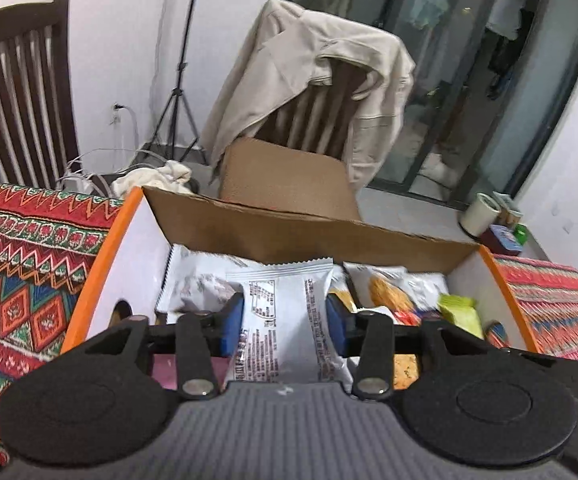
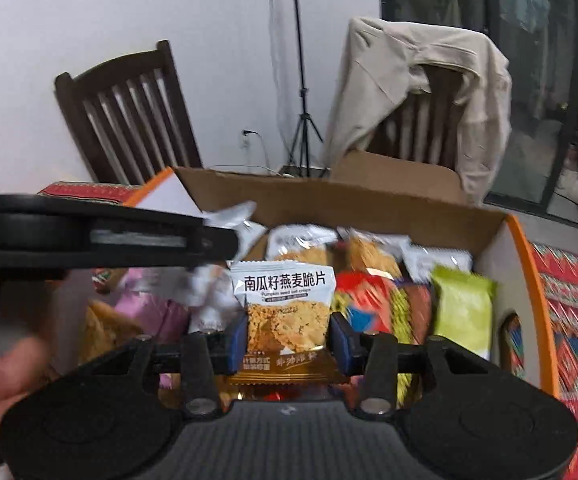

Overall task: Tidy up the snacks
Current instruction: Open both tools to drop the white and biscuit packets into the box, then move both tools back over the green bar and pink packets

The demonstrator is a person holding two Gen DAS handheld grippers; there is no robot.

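Note:
My left gripper (image 1: 285,322) is shut on a white snack packet (image 1: 285,312) with its printed back showing, held upright over the open cardboard box (image 1: 289,232). My right gripper (image 2: 289,338) is shut on a pumpkin seed oat crisp packet (image 2: 287,304), white on top and gold below, held over the same box (image 2: 369,204). The box holds several packets, among them a green one (image 2: 463,304) at the right and a pink one (image 2: 149,312) at the left. The left gripper's body (image 2: 89,236) crosses the left of the right wrist view.
The box has orange-edged white side flaps (image 1: 101,260) and sits on a red patterned cloth (image 1: 21,276). Behind it stand a dark wooden chair (image 2: 129,120), a chair draped with a beige jacket (image 1: 313,80) and a tripod (image 1: 177,100). A white cup (image 1: 481,216) stands far right.

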